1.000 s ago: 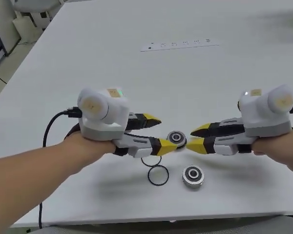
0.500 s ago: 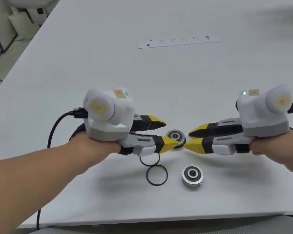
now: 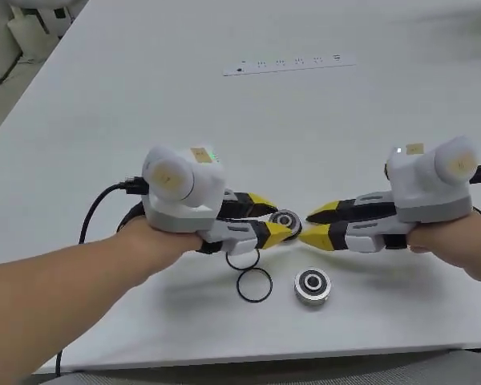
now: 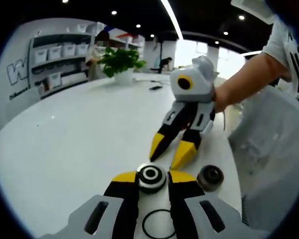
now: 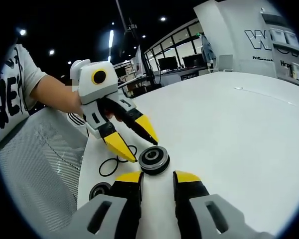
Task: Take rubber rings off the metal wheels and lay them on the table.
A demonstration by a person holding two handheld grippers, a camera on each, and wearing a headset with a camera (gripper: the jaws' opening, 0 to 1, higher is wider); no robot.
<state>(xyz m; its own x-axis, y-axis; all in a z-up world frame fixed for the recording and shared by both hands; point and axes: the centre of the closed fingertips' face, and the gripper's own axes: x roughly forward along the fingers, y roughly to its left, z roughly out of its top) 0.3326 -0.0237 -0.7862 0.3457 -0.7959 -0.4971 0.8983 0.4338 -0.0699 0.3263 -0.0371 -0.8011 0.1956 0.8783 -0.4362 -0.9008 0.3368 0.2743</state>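
Metal wheel [image 3: 285,220] lies flat on the white table [image 3: 144,96], between the two yellow jaw tips of the left gripper [image 5: 141,148]. The tips flank it closely, but I cannot tell whether they press on it. Facing the wheel from the other side, the right gripper [image 4: 165,158] has its jaws apart, its tips just short of the wheel and gripping nothing. Nearer the person than the wheel, a loose rubber ring [image 3: 254,301] lies on the table. A second ring [image 3: 232,263] lies between it and the wheel, partly under the left gripper. A second wheel [image 3: 313,285] also sits nearer the person than the first, beside the loose ring. Well beyond the wheel lies a power strip [image 3: 289,62].
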